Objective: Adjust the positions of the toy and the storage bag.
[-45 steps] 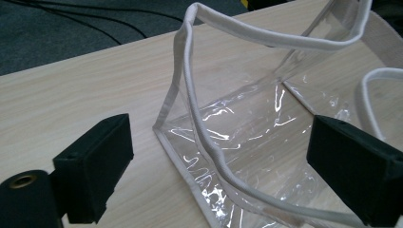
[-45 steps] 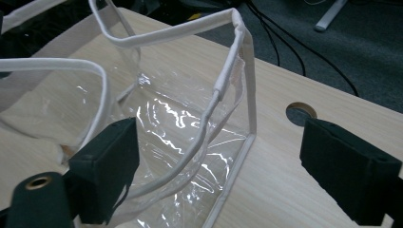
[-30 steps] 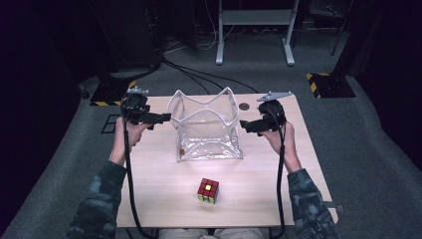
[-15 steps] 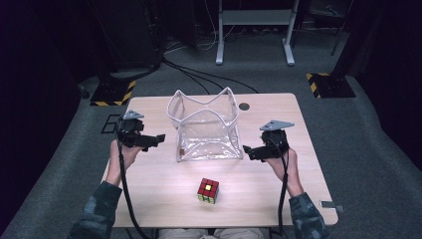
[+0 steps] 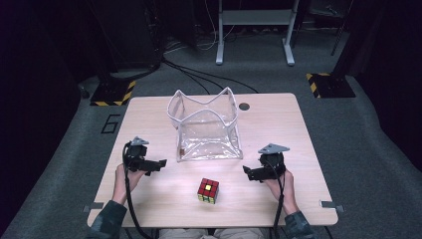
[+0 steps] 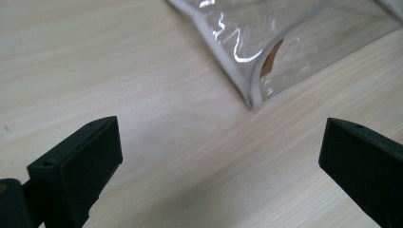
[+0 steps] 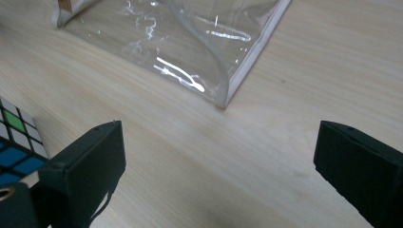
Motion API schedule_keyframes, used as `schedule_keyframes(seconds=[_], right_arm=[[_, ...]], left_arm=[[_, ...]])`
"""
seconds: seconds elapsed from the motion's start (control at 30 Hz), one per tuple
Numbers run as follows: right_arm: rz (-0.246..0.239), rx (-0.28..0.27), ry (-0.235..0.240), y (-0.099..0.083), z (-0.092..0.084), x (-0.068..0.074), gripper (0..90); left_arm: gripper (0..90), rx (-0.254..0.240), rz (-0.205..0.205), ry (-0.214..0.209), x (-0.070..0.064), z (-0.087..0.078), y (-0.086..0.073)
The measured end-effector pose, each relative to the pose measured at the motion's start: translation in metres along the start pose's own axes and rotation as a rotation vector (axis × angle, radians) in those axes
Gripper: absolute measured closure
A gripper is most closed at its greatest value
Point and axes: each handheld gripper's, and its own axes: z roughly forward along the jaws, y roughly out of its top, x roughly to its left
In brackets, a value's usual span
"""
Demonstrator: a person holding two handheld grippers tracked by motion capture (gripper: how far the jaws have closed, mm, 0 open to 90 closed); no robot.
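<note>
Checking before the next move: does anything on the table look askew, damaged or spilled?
Nothing spilled or damaged. The clear bag stands open with a sagging, wavy rim; the puzzle cube sits in front of it, turned slightly askew to the table edge.

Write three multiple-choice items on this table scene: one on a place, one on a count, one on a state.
1. Where does the puzzle cube lie?
A. inside the clear bag
B. on the table, nearer the person than the clear bag
C. on the floor

2. How many puzzle cubes are on the table?
A. one
B. two
C. three

3. How do the jaws of the left hand-held gripper stand?
A. shut on the cube
B. shut on the bag
C. apart, holding nothing

Key: 1 B, the high view shows it on bare wood before the bag. 2 A, one is visible. 3 C, the left gripper view shows table between the jaws.
</note>
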Motion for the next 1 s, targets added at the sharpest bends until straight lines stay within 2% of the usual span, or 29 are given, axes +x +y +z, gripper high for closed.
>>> schedule_keyframes(seconds=[0.03, 0.13, 0.2, 0.3, 0.33, 0.43, 0.5, 0.57, 0.63, 0.77, 1.0], right_arm=[[-0.006, 0.004, -0.004, -0.004, 0.002, 0.002, 2.7], [-0.017, 0.027, -0.011, -0.014, 0.009, 0.006, 2.7], [-0.007, 0.035, -0.013, -0.021, 0.012, 0.008, 2.7], [-0.002, 0.043, -0.009, -0.031, 0.017, 0.011, 2.7], [0.008, 0.048, -0.007, -0.034, 0.019, 0.012, 2.7], [-0.005, 0.058, -0.013, -0.042, 0.023, 0.017, 2.7], [-0.021, 0.07, -0.028, -0.046, 0.026, 0.019, 2.8], [-0.039, 0.063, -0.064, -0.046, 0.027, 0.024, 3.2], [-0.042, 0.069, -0.074, -0.047, 0.028, 0.026, 2.8], [-0.021, 0.065, -0.069, -0.047, 0.029, 0.025, 2.9], [-0.022, 0.066, -0.065, -0.047, 0.029, 0.025, 3.0]], left_arm=[[0.5, -0.008, -0.011, 0.004, -0.001, 0.003, -0.005], [0.4, 0.019, 0.003, 0.019, -0.002, 0.009, -0.018], [0.3, 0.004, -0.018, 0.024, -0.004, 0.013, -0.029], [0.3, 0.012, -0.025, 0.036, -0.006, 0.019, -0.044], [0.3, 0.012, -0.016, 0.038, -0.007, 0.021, -0.048], [0.0, 0.009, 0.011, 0.072, -0.012, 0.024, -0.057], [0.0, -0.015, 0.021, 0.086, -0.012, 0.025, -0.059], [0.0, -0.025, 0.037, 0.092, -0.013, 0.026, -0.06], [0.0, -0.037, 0.04, 0.104, -0.015, 0.027, -0.062], [0.0, -0.051, 0.037, 0.107, -0.015, 0.027, -0.064], [0.0, -0.057, 0.022, 0.117, -0.016, 0.028, -0.063]])
